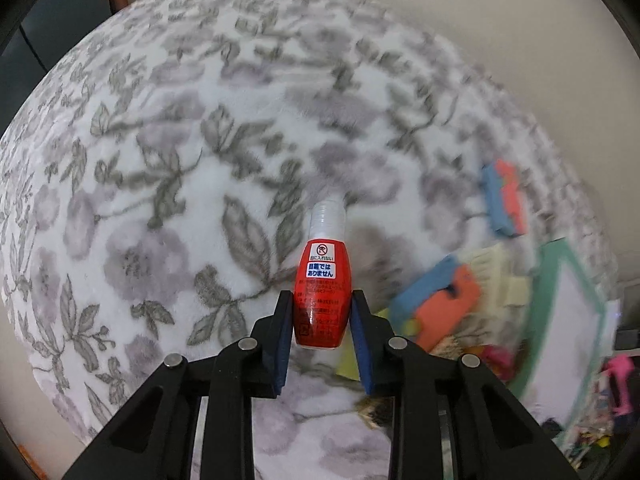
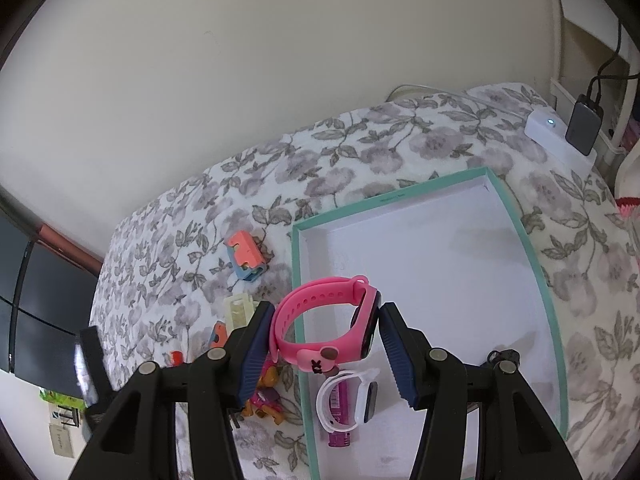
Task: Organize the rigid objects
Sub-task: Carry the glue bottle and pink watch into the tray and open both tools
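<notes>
- The left tool (image 1: 321, 316) is clamped on a red bottle (image 1: 321, 292), held above the floral blanket (image 1: 160, 160).
- The right tool (image 2: 326, 344) stands apart around a pink watch (image 2: 324, 328) at the teal box's (image 2: 536, 264) left edge; a white watch (image 2: 348, 404) lies inside.

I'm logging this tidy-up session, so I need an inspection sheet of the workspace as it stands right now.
Surface: bed blanket with grey floral print.
Job's things: red bottle in the left gripper; pink watch between the right gripper's fingers, over the teal-rimmed box; white watch lying on a purple tube inside the box.
Clutter: coral-and-blue clip, cream clip, small toy figures on the blanket beside the box.
Grippers: left gripper shut on the bottle; right gripper around the pink watch, grip contact unclear.
Cables: black cable to a power bank.
Surroundings: plain wall.
</notes>
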`<control>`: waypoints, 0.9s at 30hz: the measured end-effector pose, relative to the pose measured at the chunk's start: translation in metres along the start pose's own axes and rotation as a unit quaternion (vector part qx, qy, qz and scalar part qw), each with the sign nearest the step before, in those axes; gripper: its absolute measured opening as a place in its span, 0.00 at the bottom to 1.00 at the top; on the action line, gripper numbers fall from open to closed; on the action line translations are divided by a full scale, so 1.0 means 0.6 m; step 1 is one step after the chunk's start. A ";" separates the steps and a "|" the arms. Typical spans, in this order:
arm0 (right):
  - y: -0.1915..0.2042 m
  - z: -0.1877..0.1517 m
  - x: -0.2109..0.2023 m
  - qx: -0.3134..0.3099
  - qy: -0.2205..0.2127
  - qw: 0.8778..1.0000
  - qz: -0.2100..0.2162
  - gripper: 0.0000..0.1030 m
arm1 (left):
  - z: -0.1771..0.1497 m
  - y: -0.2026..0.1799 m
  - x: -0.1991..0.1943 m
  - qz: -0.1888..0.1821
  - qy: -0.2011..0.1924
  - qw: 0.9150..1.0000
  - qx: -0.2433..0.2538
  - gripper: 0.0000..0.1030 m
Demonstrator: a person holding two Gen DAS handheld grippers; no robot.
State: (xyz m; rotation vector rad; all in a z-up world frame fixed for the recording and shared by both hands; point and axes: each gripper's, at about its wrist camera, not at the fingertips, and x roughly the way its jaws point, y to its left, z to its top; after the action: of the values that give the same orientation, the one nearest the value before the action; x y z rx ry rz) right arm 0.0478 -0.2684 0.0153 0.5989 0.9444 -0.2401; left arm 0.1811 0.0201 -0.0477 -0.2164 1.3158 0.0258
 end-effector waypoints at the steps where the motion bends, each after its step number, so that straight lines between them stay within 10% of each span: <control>1: -0.002 0.001 -0.002 0.001 -0.001 1.000 0.000 0.55 | 0.001 -0.007 -0.017 -0.007 -0.011 1.000 0.003 0.28; 10: -0.035 0.006 -0.018 0.006 -0.011 0.999 -0.034 0.55 | -0.035 -0.139 -0.136 -0.086 -0.095 0.986 0.105 0.28; 27: -0.180 0.009 -0.036 0.057 0.002 0.989 -0.134 0.55 | -0.187 -0.356 -0.095 -0.138 -0.050 0.948 0.284 0.28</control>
State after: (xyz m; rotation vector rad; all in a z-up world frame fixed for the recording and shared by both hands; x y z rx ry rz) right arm -0.0088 -0.3604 -0.0053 0.5767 1.0194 -0.5354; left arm 0.0893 -0.2029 0.0113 0.0949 1.1320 -0.5669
